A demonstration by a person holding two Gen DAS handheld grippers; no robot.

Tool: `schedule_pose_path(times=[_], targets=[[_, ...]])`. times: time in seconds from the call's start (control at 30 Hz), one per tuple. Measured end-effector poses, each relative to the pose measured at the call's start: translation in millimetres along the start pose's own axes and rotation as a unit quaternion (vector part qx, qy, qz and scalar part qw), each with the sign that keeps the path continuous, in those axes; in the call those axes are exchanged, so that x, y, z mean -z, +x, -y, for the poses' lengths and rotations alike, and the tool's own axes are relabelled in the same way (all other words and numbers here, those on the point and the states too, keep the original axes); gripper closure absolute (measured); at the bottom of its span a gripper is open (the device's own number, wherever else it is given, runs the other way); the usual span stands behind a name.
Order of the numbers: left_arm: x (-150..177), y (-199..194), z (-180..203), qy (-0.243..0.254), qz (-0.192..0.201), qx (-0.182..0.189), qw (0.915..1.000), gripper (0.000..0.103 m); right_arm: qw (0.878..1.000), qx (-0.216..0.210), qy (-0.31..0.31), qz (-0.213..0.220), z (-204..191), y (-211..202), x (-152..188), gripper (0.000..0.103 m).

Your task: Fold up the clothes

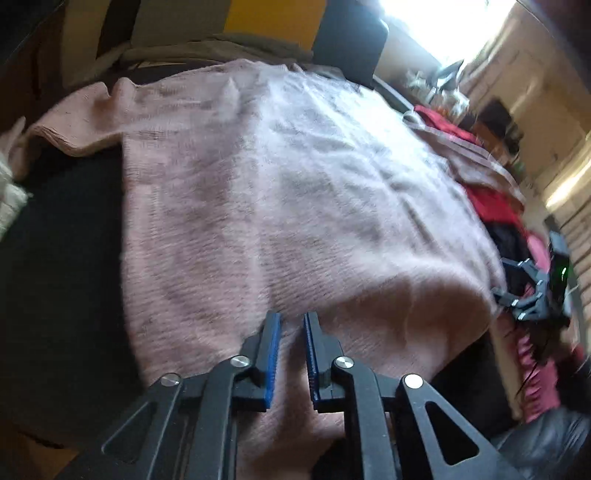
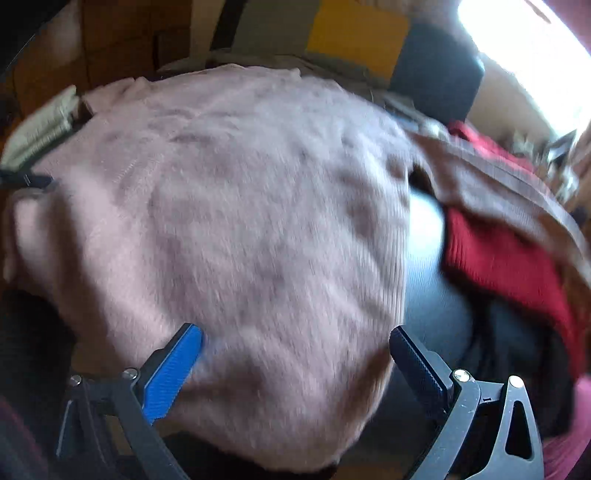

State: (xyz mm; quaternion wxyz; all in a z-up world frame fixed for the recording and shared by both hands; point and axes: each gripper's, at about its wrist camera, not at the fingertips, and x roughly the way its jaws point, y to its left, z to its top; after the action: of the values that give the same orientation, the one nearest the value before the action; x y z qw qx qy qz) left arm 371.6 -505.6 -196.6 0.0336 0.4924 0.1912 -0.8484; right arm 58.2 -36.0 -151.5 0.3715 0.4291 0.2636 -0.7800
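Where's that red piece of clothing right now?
The red garment lies right of the pink sweater in both views, partly under a brownish garment.

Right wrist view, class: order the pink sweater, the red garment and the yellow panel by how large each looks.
1. pink sweater, filling most of the frame, partly because it is nearest the camera.
2. red garment, at the right.
3. yellow panel, smallest, though farthest away.

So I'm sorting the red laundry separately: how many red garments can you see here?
1: a red knit right of the pink sweater, partly under a brown garment. More may be hidden in that pile.
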Motion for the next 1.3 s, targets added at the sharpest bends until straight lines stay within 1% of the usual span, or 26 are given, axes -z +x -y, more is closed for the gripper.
schedule_pose_path(times=[0.03,0.1,0.17,0.2,0.27,0.3,0.33,0.37,0.4,0.43,0.5,0.53,0.57,0.63,0.7,0.73,0.83,0.93,1.0,1.07,1.1,1.13,1.17,1.23,1.3], targets=[[4.4,-2.3,-0.8,0.004,0.0,-0.005,1.0,0.09,1.0,-0.005,0.009,-0.001,7.7,1.4,7.8,0.0],[7.8,-7.0,-0.1,0.014,-0.004,-0.014,0.9998,0.09,1.0,-0.012,0.015,0.012,15.0,0.7,16.3,0.0],[12.1,-12.4,8.5,0.058,-0.011,-0.045,0.9972,0.09,1.0,-0.006,0.004,0.009,14.3,0.3,16.9,0.0],[15.2,-13.7,11.2,0.072,-0.015,-0.055,0.9957,0.09,1.0,-0.004,-0.006,0.0,13.6,-0.7,16.0,0.0],[17.1,-16.6,8.6,0.066,-0.023,-0.052,0.9962,0.09,0.999,-0.003,-0.024,-0.02,13.9,-2.4,14.1,0.0],[14.0,-21.2,5.5,0.053,-0.023,-0.043,0.9974,0.09,0.999,-0.005,-0.025,-0.034,17.2,-2.9,12.2,0.0],[8.6,-28.6,4.0,0.039,-0.013,-0.031,0.9987,0.09,0.999,-0.007,-0.022,-0.044,20.1,-4.0,8.9,0.0],[1.9,-36.6,2.7,0.025,0.004,-0.013,0.9996,0.09,0.999,-0.005,-0.024,-0.042,21.1,-7.7,3.8,0.0],[-7.9,-45.2,1.0,0.007,0.034,0.017,0.9993,0.088,0.999,-0.003,-0.026,-0.037,21.8,-11.9,-1.7,0.0],[-20.8,-50.9,-1.0,-0.008,0.06,0.04,0.9974,0.084,0.999,-0.004,-0.026,-0.021,22.0,-19.5,-13.5,0.0],[-50.6,-54.6,-3.3,-0.022,0.102,0.048,0.9934,0.084,0.999,-0.025,-0.015,0.014,22.2,-29.4,-36.0,0.0],[-65.1,-54.3,-3.9,-0.025,0.119,0.046,0.9915,0.084,0.999,-0.037,-0.007,0.032,23.5,-29.5,-52.2,0.0],[-80.1,-48.1,-2.5,-0.023,0.129,0.034,0.9908,0.084,0.997,-0.05,0.0,0.051,25.0,-28.8,-69.5,0.0],[-111.2,-27.3,-2.4,-0.026,0.139,0.014,0.9898,0.083,0.995,-0.064,0.02,0.075,25.0,-16.6,-102.2,0.0],[-134.3,-6.7,-8.2,-0.031,0.138,-0.001,0.9899,0.083,0.992,-0.079,0.044,0.093,24.6,-1.3,-131.2,0.0],[-138.4,2.3,-15.0,-0.035,0.13,-0.017,0.9908,0.083,0.989,-0.089,0.063,0.097,22.0,11.1,-148.4,0.0],[-150.7,29.5,-35.4,-0.047,0.106,-0.064,0.9912,0.083,0.989,-0.084,0.083,0.094,17.5,45.5,-180.7,0.0],[-159.2,54.5,-55.8,-0.058,0.084,-0.107,0.9889,0.083,0.992,-0.06,0.086,0.068,23.6,90.0,-197.5,0.0],[-147.0,59.0,-68.0,-0.066,0.089,-0.112,0.9874,0.083,0.994,-0.044,0.084,0.052,26.9,107.0,-194.7,0.0],[-139.3,55.4,-75.5,-0.081,0.1,-0.104,0.9862,0.081,0.994,-0.038,0.083,0.059,34.7,113.7,-182.1,0.0],[-138.1,54.4,-76.8,-0.084,0.102,-0.105,0.9856,0.081,0.994,-0.036,0.085,0.063,39.3,113.3,-179.1,0.0],[-136.8,53.4,-78.0,-0.088,0.104,-0.107,0.9849,0.081,0.994,-0.021,0.086,0.061,44.0,112.9,-174.9,0.0],[-135.6,52.4,-79.3,-0.092,0.106,-0.108,0.9842,0.081,0.994,-0.018,0.09,0.061,47.7,113.3,-171.3,0.0],[-137.9,52.4,-77.3,-0.092,0.102,-0.12,0.9833,0.081,0.993,-0.021,0.102,0.062,57.3,112.5,-166.4,0.0],[-145.4,53.5,-70.3,-0.09,0.091,-0.143,0.9814,0.081,0.993,-0.02,0.104,0.059,63.0,114.0,-166.7,0.0]])
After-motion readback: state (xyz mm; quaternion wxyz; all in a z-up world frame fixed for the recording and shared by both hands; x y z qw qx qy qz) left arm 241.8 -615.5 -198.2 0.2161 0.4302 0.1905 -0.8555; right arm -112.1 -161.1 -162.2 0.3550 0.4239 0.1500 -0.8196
